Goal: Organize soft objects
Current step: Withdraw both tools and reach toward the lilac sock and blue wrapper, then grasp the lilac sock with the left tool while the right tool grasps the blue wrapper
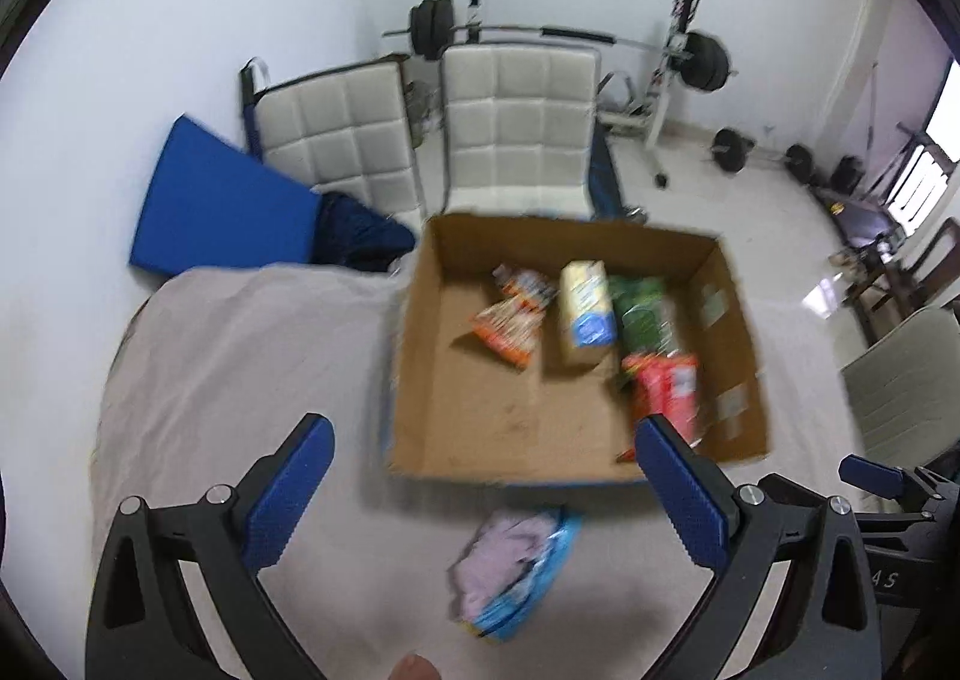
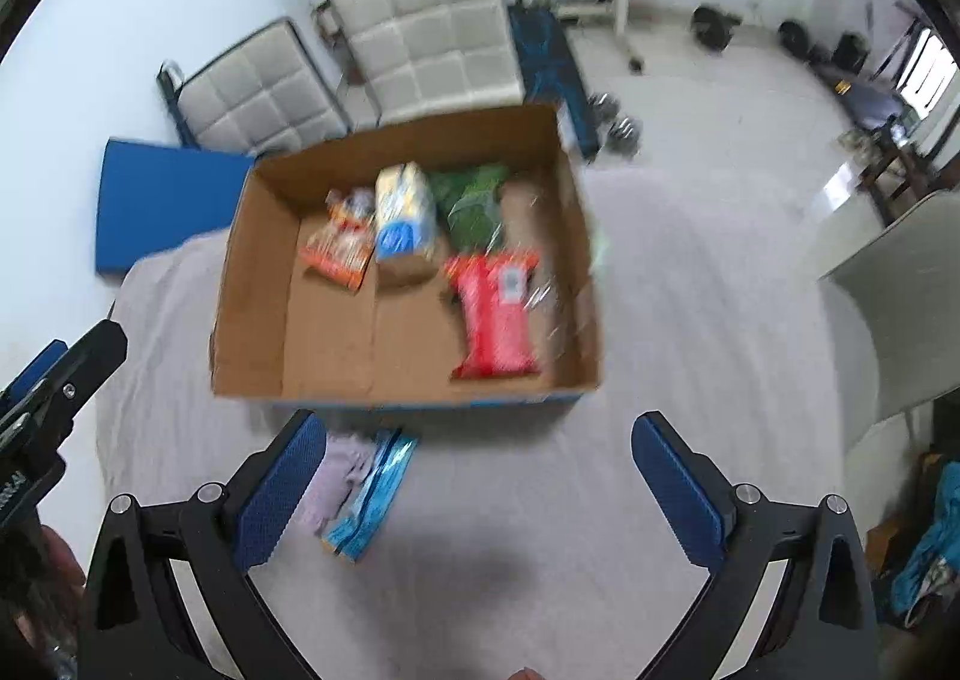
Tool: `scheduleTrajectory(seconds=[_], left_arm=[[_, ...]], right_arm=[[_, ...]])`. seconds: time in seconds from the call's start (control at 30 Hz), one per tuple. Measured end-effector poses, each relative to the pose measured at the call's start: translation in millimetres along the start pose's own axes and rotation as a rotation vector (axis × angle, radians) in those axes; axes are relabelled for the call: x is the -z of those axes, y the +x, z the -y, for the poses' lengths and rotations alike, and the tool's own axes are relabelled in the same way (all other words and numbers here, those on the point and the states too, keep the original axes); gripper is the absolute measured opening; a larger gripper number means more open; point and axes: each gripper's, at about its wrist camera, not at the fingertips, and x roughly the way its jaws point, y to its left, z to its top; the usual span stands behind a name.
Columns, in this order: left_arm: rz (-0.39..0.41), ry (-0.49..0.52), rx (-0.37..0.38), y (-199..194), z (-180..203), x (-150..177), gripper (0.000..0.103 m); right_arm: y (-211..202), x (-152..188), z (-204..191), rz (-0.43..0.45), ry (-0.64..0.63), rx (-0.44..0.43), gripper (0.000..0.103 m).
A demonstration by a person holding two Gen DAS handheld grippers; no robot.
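Note:
An open cardboard box [image 1: 420, 380] [image 2: 252, 320] stands on a table covered with a pale cloth. In it lie an orange packet [image 1: 510, 326] [image 2: 339, 254], a yellow and blue packet [image 1: 585, 308] [image 2: 405, 221], a green packet [image 1: 642, 314] [image 2: 471, 206] and a red packet [image 1: 666, 386] [image 2: 495, 314]. A pink and blue soft packet [image 1: 516, 572] [image 2: 360, 494] lies on the cloth in front of the box. My left gripper [image 1: 483, 494] is open and empty above it. My right gripper [image 2: 480, 488] is open and empty, to the right of the packet.
Two white padded chairs [image 1: 510, 128] [image 2: 432, 32] and a blue mat [image 1: 216, 206] [image 2: 162, 200] stand behind the table. Barbells and a weight rack [image 1: 678, 56] are at the back wall. Another pale chair [image 1: 906, 380] [image 2: 888, 296] is at the right.

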Motion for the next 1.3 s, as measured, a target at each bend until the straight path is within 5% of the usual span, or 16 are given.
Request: scheduleTrajectory(seconds=[0.3, 0.37, 0.5, 0.57, 0.6, 0.63, 0.77, 1.07, 1.17, 1.3], left_arm=[[-0.208, -0.077, -0.119, 59, -54, 80, 0.103], [-0.249, -0.081, -0.144, 71, -61, 95, 0.103], [-0.308, -0.083, -0.165, 86, -69, 114, 0.103], [-0.33, -0.085, -0.159, 91, -69, 119, 0.103], [-0.337, -0.083, -0.156, 93, -68, 121, 0.103], [-0.342, -0.077, -0.149, 94, -66, 121, 0.103], [-0.376, -0.032, -0.099, 106, -51, 120, 0.103], [-0.515, 0.108, 0.02, 183, 12, 116, 0.103], [-0.566, 0.14, 0.027, 211, 24, 119, 0.102], [-0.616, 0.086, 0.092, 224, 20, 126, 0.055]], right_arm=[[146, 62, -40, -0.349, 0.052, -0.121, 0.1], [178, 75, -46, -0.41, 0.078, -0.107, 0.08], [225, 95, -57, -0.494, 0.107, -0.087, 0.074], [234, 101, -64, -0.484, 0.099, -0.1, 0.07], [233, 102, -68, -0.463, 0.08, -0.084, 0.062], [231, 103, -73, -0.451, 0.053, -0.091, 0.042], [226, 108, -77, -0.488, -0.048, -0.074, 0.018], [198, 112, -17, -0.516, -0.186, 0.079, 0.018], [197, 115, 9, -0.559, -0.103, 0.036, 0.019], [193, 116, 25, -0.522, 0.003, -0.063, 0.022]])
